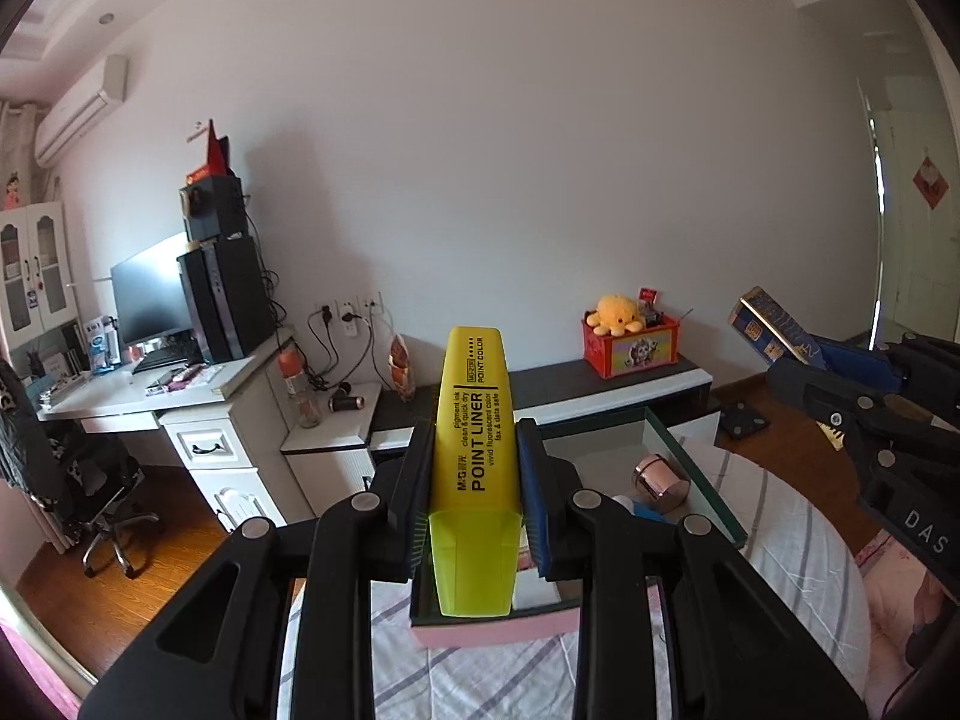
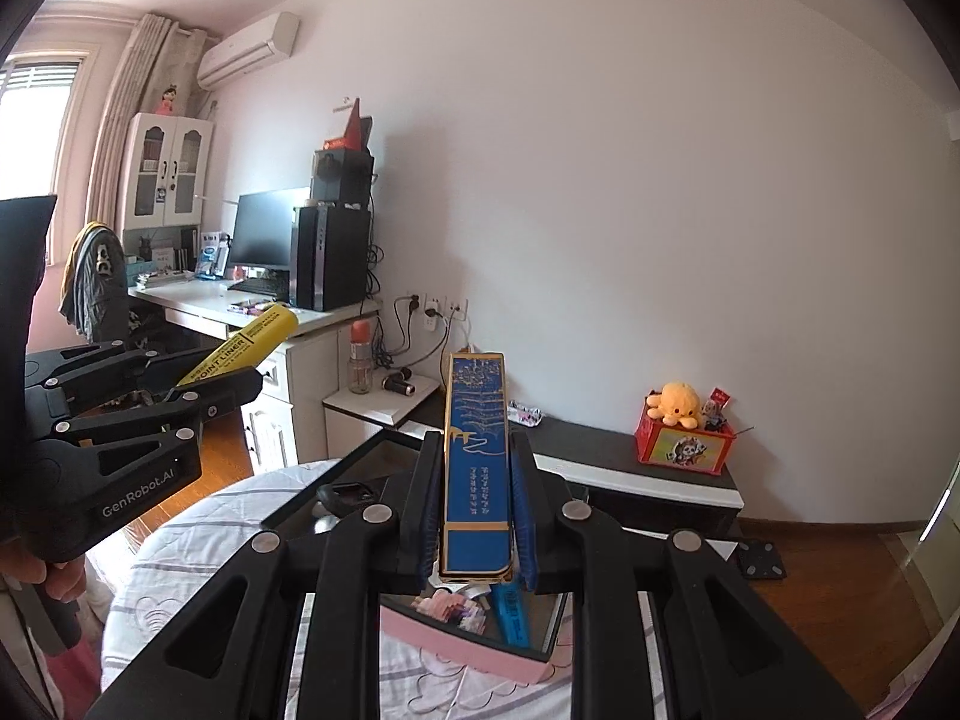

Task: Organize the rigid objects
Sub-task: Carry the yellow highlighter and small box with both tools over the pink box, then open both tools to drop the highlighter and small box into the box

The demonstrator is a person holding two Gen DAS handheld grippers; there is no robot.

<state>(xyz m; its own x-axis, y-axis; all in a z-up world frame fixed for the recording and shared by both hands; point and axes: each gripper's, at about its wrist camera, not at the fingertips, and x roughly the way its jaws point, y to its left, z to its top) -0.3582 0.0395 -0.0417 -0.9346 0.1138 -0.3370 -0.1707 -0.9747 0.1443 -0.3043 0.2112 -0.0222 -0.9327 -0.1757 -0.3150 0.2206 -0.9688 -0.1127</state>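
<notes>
Two grippers, each clamped on one thing — left gripper (image 1: 474, 462) one yellow highlighter (image 1: 474, 420), right gripper (image 2: 477, 480) one blue box (image 2: 477, 462).

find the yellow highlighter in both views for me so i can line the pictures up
Left wrist view: the yellow highlighter stands in the centre, clamped between the left gripper pads, cap end toward the camera.
Right wrist view: it appears at the left edge, poking up from the left gripper.
Shared landmark: the red toy box with the yellow plush on the low cabinet.
</notes>
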